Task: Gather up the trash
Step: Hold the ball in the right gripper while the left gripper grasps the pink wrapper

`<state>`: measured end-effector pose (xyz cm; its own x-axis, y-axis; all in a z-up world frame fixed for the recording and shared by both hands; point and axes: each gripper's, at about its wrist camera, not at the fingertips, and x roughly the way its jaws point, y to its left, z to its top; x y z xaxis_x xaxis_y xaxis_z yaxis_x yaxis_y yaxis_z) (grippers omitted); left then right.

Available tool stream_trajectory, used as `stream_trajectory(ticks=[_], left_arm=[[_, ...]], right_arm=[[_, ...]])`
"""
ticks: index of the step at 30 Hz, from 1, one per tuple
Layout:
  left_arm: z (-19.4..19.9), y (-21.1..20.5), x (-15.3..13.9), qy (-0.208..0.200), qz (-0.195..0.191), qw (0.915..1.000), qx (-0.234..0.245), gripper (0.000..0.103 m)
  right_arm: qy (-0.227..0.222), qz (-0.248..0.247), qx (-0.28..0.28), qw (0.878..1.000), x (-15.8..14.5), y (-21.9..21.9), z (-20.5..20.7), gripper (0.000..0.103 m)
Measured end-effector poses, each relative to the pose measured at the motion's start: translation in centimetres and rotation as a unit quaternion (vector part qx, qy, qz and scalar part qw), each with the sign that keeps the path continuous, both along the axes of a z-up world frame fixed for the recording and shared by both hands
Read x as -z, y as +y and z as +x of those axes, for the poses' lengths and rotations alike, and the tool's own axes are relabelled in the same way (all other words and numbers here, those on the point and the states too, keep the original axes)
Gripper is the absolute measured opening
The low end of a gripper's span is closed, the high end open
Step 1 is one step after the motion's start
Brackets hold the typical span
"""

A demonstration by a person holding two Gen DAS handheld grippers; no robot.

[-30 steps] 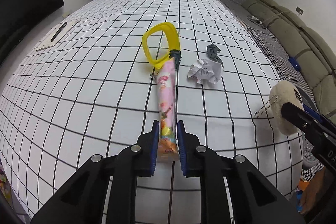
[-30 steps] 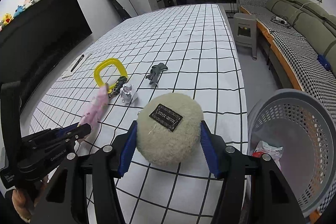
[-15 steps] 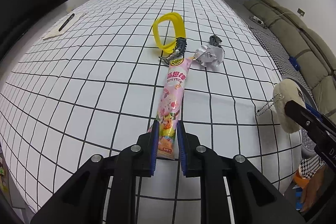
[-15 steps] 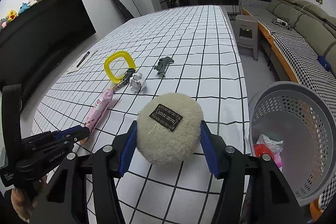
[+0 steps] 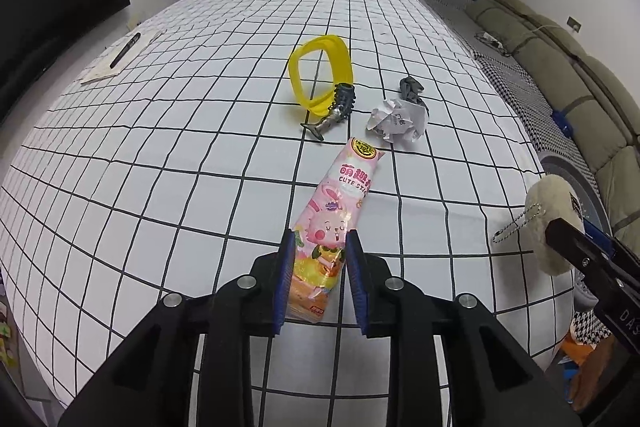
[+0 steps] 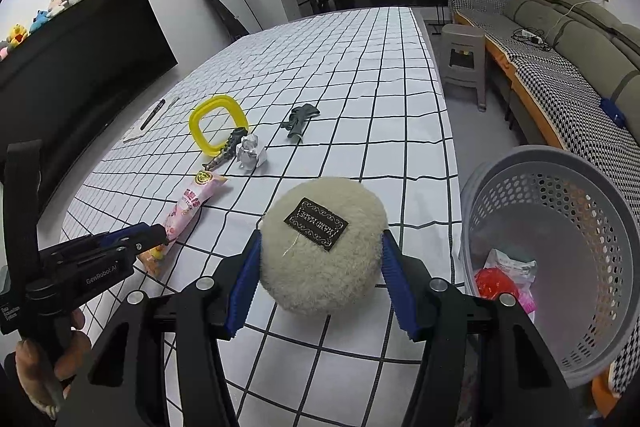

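Observation:
A pink snack wrapper (image 5: pixel 340 203) lies flat on the checked tablecloth, its near end between the pads of my left gripper (image 5: pixel 319 247). The jaws are opening and a thin gap shows on each side of the wrapper. Behind it sits a crumpled white paper ball (image 5: pixel 398 123). My right gripper (image 6: pixel 321 239) is shut on a round cream fluffy pouch (image 6: pixel 320 259) with a black label, held above the table's near right corner. A grey perforated basket (image 6: pixel 560 163) stands just right of the table, with red and white trash (image 6: pixel 504 275) inside.
A yellow ring (image 5: pixel 320 75), a grey toy fish (image 5: pixel 338 107) and another grey toy (image 5: pixel 410 91) lie behind the wrapper. A pen on paper (image 5: pixel 124 51) is at far left. A grey stool (image 6: pixel 464 63) and a sofa (image 6: pixel 580 39) stand right of the table.
The left gripper dragged the wrapper toward the near edge, away from the yellow ring, and its jaws have parted off it. The right gripper still holds the pouch in place.

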<state>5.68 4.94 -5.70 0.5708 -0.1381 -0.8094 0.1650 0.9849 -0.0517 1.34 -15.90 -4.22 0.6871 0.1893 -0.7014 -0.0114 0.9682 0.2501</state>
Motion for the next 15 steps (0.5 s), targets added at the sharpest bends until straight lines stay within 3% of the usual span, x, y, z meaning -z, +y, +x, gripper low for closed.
stream_trajectory(ticks=[1,3,8,15], left_arm=[[0.1,-0.1,-0.1,-0.002,0.001,1.0000,0.000,0.037],[0.1,-0.3,-0.3,-0.010,0.004,0.9999,0.001,0.056],[0.8,-1.1,-0.4,-0.016,0.011,0.9998,0.008,0.059],[2.3,-1.7,0.9,-0.003,0.019,0.9998,0.005,0.070]], right_arm=[[0.001,0.001,-0.001,1.000,0.0,0.0,0.1,0.056],[0.001,0.001,-0.001,1.000,0.1,-0.1,0.2,0.056],[0.001,0.003,0.002,1.000,0.2,-0.4,0.4,0.056],[0.006,0.008,0.005,1.000,0.7,-0.8,0.8,0.056]])
